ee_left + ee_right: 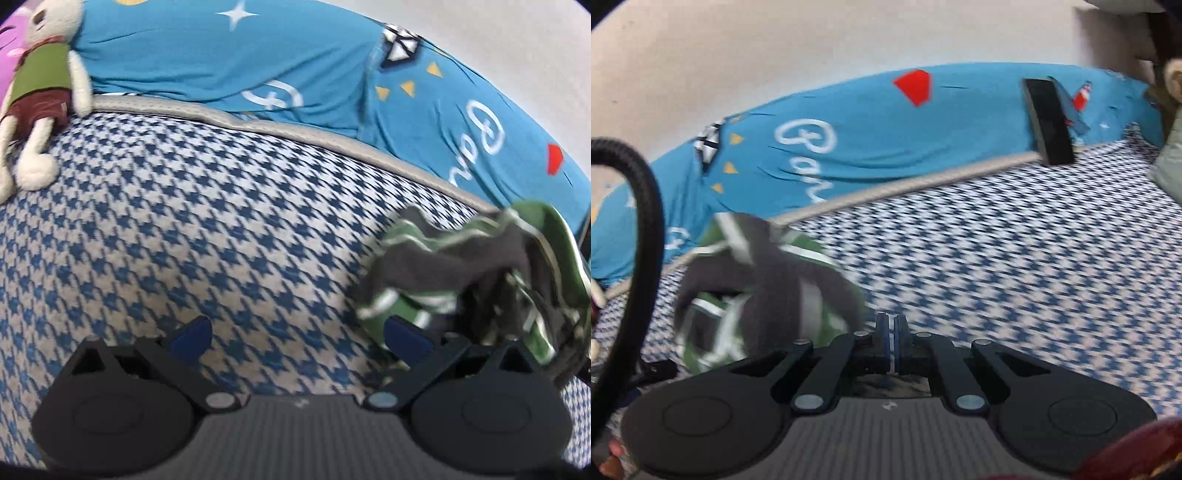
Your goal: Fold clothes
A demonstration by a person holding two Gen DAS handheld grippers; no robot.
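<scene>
Lying bunched in a loose heap on the houndstooth bedcover (pixel 207 221): green-and-grey striped garment (pixel 472 280), no layer flat, no hem or corner readable through the blur. Sits at right of left wrist view, close to grey piping edge (pixel 295 125) with blue printed pillow (pixel 258 62) just behind; in right wrist view same heap at near left. Left gripper (pixel 299 336) fingers spread wide apart, nothing between them; right-hand finger just beside or brushing the heap's near edge, cannot tell which. Right gripper (pixel 891 339) pads pressed together; a thin pale line between the pads, cloth or pad edge, cannot tell. Heap just left of it, contact unclear. Judged stage: start of fold, garment not yet spread. To do it well: find one clear edge or corner at the heap's rim, pinch a single layer only, lift and draw apart toward open bedcover at left, lay flat before any crease. Risk: grabbing several layers, dragging bundle against pillow. Plush rabbit (pixel 40 92) far left, well apart. Black cable (pixel 646 221) looping at left of right view; black rectangular object (pixel 1049 122) leaning on pillow at far right.
</scene>
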